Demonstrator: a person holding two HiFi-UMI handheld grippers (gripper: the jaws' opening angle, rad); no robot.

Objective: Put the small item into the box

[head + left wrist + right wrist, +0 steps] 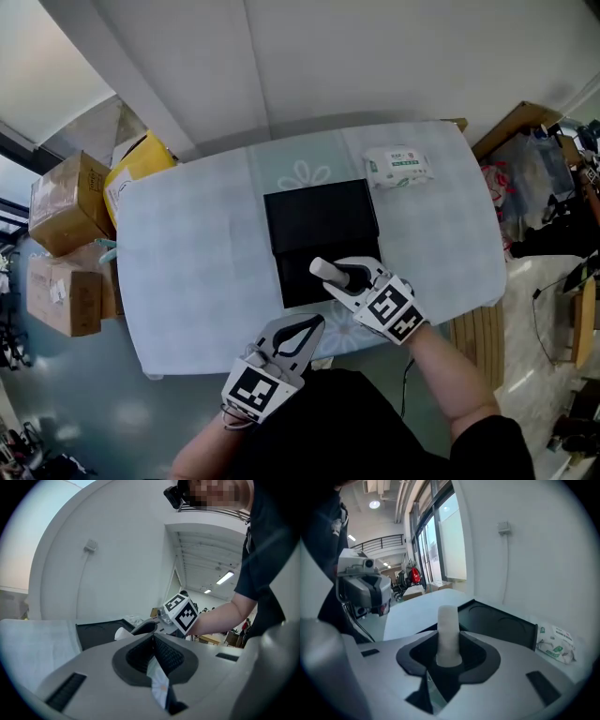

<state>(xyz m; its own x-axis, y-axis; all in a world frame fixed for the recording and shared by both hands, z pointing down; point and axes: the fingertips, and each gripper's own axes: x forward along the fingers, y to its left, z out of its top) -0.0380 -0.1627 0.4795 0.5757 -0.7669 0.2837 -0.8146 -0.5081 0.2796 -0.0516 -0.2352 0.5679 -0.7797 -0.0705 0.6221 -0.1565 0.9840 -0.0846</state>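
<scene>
The small item is a white cylinder [322, 269], and my right gripper [330, 274] is shut on it, holding it over the near part of the open black box [319, 220]. In the right gripper view the cylinder [448, 632] stands upright between the jaws, with the box [501, 623] just beyond. My left gripper [302, 330] hangs at the table's near edge, below and left of the right one, with its jaws shut together on nothing. The left gripper view shows the cylinder [123, 633] ahead, above the box [101, 632].
A pack of wet wipes [397, 167] lies on the table [187, 244] at the far right, behind the box. Cardboard boxes [66, 202] and a yellow box [141, 159] stand on the floor to the left. Wooden boards [478, 333] lean at the right.
</scene>
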